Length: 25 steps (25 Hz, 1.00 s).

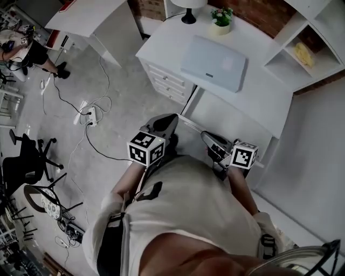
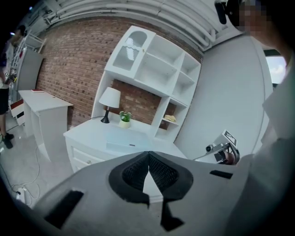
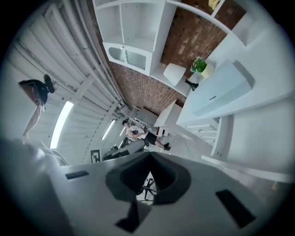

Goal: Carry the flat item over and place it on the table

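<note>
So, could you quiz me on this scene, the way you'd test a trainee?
1. True or false: the laptop lies closed on the white desk.
2. What stands beside the lamp on that desk: A a potted plant, B a mug, C a clock?
3. Fill in: the left claw and the right claw are both ____, holding nothing.
Key: 1 true; 2 A; 3 shut.
</note>
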### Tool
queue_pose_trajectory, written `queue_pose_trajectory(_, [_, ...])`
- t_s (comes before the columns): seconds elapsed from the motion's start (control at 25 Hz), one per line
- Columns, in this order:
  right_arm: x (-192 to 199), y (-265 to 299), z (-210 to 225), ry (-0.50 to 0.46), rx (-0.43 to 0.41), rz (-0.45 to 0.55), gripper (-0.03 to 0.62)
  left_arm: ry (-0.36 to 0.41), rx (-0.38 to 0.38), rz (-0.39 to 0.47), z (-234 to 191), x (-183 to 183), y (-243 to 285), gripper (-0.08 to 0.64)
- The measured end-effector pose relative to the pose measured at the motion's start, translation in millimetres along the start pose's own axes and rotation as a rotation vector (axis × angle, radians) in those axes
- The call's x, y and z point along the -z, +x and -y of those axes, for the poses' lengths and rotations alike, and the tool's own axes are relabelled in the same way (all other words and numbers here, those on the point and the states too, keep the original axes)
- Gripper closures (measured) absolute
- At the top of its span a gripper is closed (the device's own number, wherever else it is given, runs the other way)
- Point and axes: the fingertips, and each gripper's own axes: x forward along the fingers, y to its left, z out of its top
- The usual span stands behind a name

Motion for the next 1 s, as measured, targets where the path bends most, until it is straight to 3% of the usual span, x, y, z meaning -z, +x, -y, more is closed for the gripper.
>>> queue_pose_trajectory(0.16, [-6.1,63.4,-5.5,-0.027,-0.017,-0.1,0.581,-0.046,-0.047,0.012,-61.3,-10.0,-13.5,0.54])
queue_pose_trajectory(0.36, [-12.1,109.4,2.3,-0.008,0.008,-0.152,0.581,-0.114,-0.084,-0.003,-122.3,-6.1,-20.1,0.54])
queue_pose_trajectory(0.68, [-29.0,166.3,2.9,-0.088,0.085,-0.202,0.581,-0.153,-0.066,-0.002,-191.2,-20.7,-16.2,0.54])
queue_pose_trajectory(0.84, [-39.8,160.8,14.3,-0.095,0.142,-0.172,0.581,-0.132,-0.023,-0.036,-198.6,-25.6,14.0,0.54])
queue_pose_trajectory(1.0, [-51.8,137.1,40.0,0.041,0.2,-0.067,0.581,-0.088,0.039,-0.102,-188.5,-25.2,52.9,0.54])
